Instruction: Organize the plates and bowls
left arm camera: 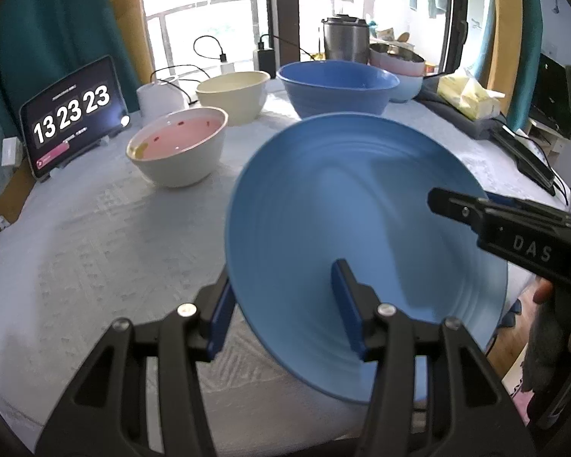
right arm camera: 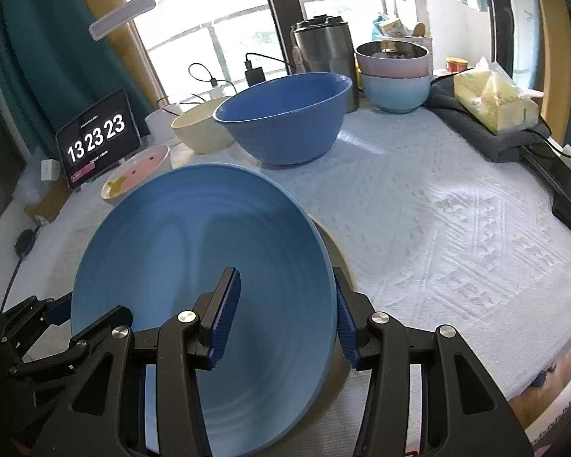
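The table [right arm camera: 456, 209], under a white textured cloth, carries everything else. Above its near part hangs a big blue plate [left arm camera: 342, 205], tilted and clear of the cloth, carried from 2 sides. The left gripper [left arm camera: 281, 308] clamps the plate's left rim, 1 pad inside and 1 behind. The right gripper [right arm camera: 289, 316] clamps the opposite rim the same way. Behind stands a deep blue bowl [right arm camera: 285, 118], with a cream bowl [left arm camera: 234, 95] beside it and a white bowl with a pink inside [left arm camera: 179, 148] nearer the tablet clock [left arm camera: 70, 114]. At the back right, 2 small bowls [right arm camera: 394, 72] are stacked.
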Motion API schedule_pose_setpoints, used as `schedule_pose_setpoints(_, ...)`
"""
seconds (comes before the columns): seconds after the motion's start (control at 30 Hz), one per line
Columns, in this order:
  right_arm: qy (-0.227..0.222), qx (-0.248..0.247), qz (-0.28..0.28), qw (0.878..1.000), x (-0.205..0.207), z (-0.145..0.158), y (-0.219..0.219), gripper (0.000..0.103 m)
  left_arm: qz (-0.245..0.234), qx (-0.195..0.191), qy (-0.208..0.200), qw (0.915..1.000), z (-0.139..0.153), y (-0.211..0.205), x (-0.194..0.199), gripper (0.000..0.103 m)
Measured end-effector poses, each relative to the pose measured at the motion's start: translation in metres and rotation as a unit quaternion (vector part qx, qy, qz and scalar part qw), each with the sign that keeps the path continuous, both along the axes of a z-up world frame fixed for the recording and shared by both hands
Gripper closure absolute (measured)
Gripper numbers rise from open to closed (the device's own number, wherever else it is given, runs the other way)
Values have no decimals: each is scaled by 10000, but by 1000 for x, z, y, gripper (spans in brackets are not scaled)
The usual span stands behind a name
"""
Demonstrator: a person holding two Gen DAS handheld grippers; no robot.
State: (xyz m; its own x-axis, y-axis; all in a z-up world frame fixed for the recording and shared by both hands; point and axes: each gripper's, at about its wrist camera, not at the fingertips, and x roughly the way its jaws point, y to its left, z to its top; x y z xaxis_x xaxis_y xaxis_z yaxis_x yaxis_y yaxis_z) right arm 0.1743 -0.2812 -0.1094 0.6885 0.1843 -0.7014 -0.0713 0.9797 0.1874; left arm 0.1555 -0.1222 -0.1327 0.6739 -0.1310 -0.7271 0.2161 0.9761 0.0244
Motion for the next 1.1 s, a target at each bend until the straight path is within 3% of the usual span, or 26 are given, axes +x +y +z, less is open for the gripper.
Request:
schedule_pose_setpoints(0.43, -35, 18, -66, 10000, -1, 0, -4, 53, 26, 224, 74, 9997, -10, -7, 9, 51)
schedule_pose_setpoints(0.9, -267, -186, -320, 9990, -7, 12, -14, 53, 85, 179, 156, 9997, -9, -1, 11, 51)
schedule_pose_setpoints(1.1, -70, -151, -403, 9990, 0, 0, -26, 52, 149, 96, 219, 9996, -11, 2, 14, 51)
